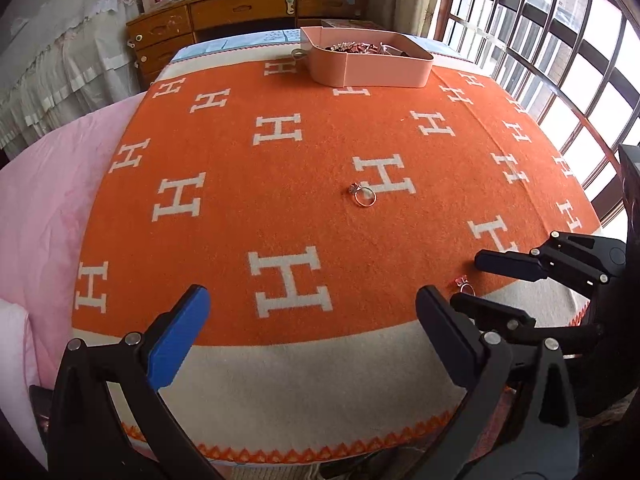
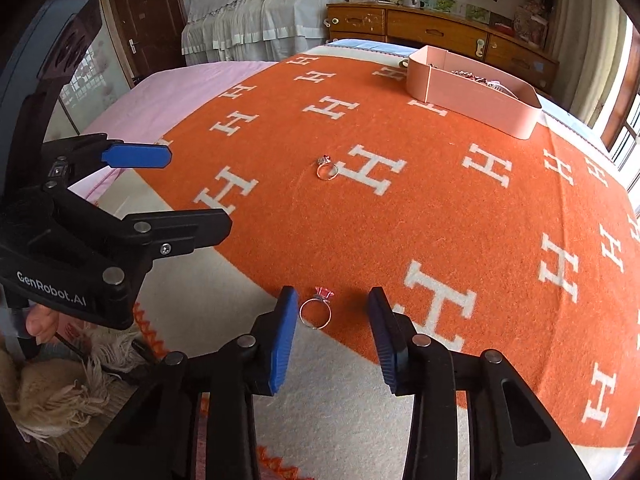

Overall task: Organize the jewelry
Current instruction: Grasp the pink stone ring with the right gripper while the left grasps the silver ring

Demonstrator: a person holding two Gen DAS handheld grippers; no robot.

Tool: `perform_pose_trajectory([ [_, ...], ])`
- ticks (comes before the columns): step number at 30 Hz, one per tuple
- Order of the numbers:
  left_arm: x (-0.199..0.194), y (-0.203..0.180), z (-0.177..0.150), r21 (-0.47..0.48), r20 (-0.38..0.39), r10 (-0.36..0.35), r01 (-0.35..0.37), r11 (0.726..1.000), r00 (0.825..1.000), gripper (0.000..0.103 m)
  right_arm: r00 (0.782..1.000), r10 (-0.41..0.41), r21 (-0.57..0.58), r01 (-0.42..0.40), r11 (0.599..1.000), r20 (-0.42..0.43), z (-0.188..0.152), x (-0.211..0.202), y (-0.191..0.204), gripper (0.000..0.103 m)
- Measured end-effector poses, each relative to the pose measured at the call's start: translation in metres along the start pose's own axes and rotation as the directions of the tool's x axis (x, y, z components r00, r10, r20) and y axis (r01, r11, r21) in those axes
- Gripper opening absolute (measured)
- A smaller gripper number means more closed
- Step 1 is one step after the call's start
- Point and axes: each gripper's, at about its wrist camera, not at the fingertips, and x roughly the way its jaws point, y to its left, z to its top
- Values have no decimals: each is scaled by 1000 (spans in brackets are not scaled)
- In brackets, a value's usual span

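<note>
Lying flat between the spread fingers of the right tongs (image 2: 333,332), the pink-stoned ring (image 2: 316,311) sits where the orange field of the blanket (image 2: 460,208) meets its cream border, the pads clear of the band on either side, which suggests the tongs bracket it for a pinch not yet made. Beyond them, near the blanket's middle, a second ring (image 2: 328,169) waits loose. Far ahead stands the pink box (image 2: 472,88), already holding jewelry and probably where both rings belong. To their left, the left tongs (image 1: 312,332) hang spread and empty, likely kept clear of the pickup.
</note>
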Motion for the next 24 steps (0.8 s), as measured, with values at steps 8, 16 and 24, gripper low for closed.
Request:
perform_pose_trajectory([
  [8, 8, 10, -2, -59, -27, -33, 32, 998, 999, 102, 999, -40, -119, 44, 992, 38, -7, 1, 22, 23],
  [16, 8, 8, -4, -58, -22, -44, 43, 997, 999, 102, 998, -10, -98, 15, 995, 55, -7, -2, 15, 13],
  [24, 12, 1, 6, -28, -22, -29, 29, 999, 999, 101, 997, -14, -22, 16, 1000, 69, 3, -5, -11, 6],
])
